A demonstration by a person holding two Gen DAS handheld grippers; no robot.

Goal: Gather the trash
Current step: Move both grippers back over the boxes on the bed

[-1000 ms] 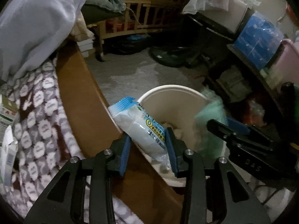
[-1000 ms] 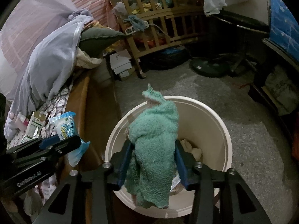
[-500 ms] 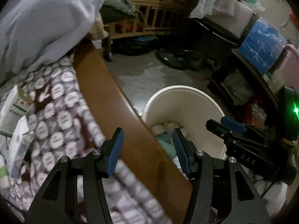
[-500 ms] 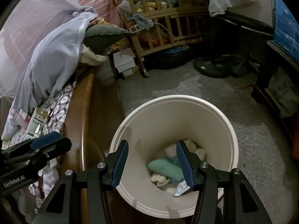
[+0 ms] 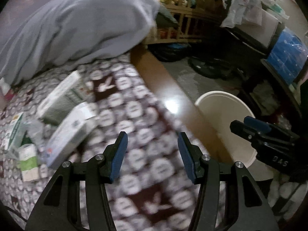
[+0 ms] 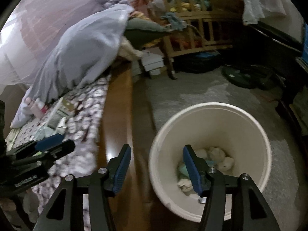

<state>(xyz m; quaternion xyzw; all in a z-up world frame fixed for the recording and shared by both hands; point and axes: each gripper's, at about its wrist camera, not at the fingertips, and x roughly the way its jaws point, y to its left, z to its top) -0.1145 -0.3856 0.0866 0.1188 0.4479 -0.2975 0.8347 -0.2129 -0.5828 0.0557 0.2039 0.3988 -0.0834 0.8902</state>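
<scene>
My left gripper [image 5: 152,136] is open and empty above the bed's brown-and-white patterned blanket [image 5: 134,115]. To its left lie several cartons: a long white-green box [image 5: 63,94], a white box [image 5: 73,132] and a small green one [image 5: 28,159]. My right gripper [image 6: 156,150] hangs over the left rim of the cream bin [image 6: 211,105]; its jaws are opening and nothing is between them. In the bin lie a green cloth [image 6: 182,170] and white wads [image 6: 217,154]. Each gripper shows in the other's view: right gripper [image 5: 256,127], left gripper [image 6: 52,144].
The bed's glossy wooden side rail [image 6: 117,115] runs between blanket and bin. A grey duvet [image 5: 77,23] is heaped at the head. A wooden cot [image 6: 192,19], a fan base [image 6: 242,77] and dark shelves with a blue box [image 5: 286,57] ring the grey floor.
The left gripper let go of the white-blue packet and swung left over the bed. The right released the green cloth, which now lies in the bin, and shifted left as its jaws widened.
</scene>
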